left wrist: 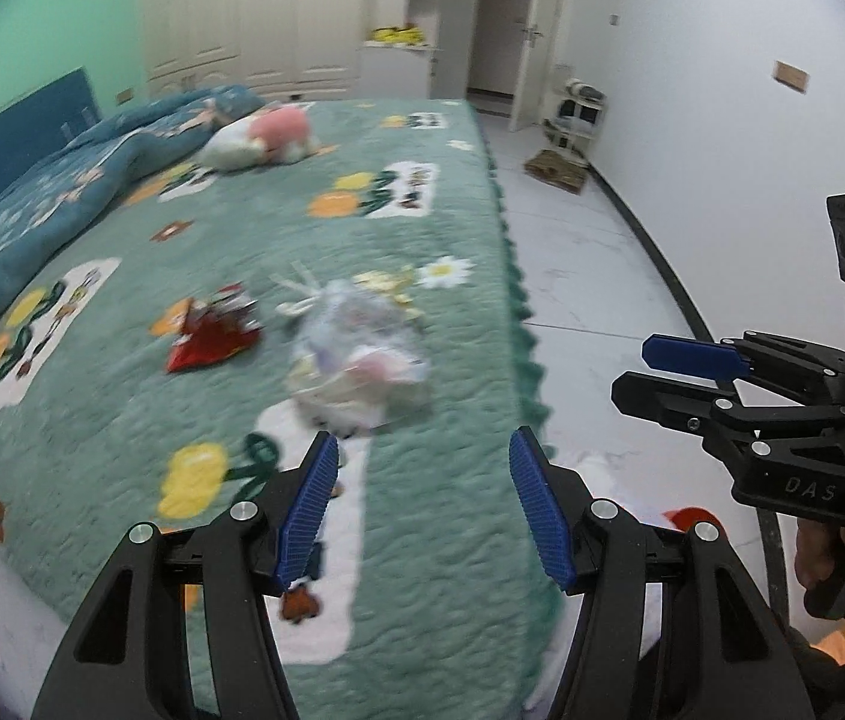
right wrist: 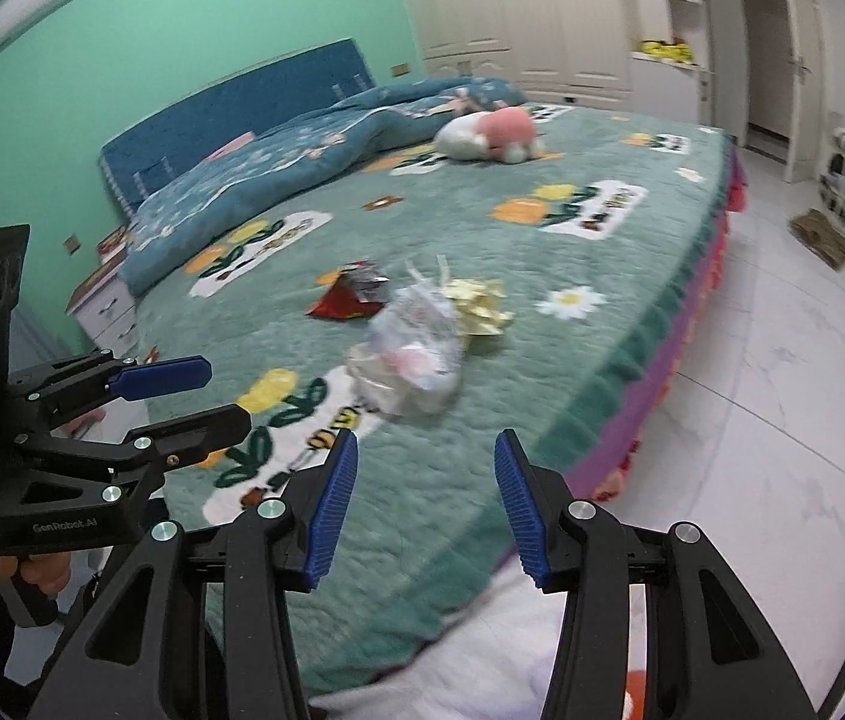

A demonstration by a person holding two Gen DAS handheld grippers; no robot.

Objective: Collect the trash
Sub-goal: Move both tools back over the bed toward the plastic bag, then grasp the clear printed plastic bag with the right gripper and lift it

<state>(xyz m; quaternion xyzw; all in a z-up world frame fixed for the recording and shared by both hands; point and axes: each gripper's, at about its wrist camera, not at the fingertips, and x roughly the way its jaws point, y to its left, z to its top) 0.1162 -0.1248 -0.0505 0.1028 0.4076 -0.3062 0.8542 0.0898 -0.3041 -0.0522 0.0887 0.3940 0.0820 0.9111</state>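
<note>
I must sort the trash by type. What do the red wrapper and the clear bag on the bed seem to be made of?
The red wrapper looks like glossy foil-lined plastic: shiny red outside, silvery torn top. The clear bag seems thin see-through plastic film, crinkled, with pale contents showing through. Blur leaves both uncertain.

A crumpled clear plastic bag, stuffed with pale scraps, is seen lying on the green bedspread. A torn red wrapper lies just beside it, and crumpled yellowish paper touches its far side.
</note>
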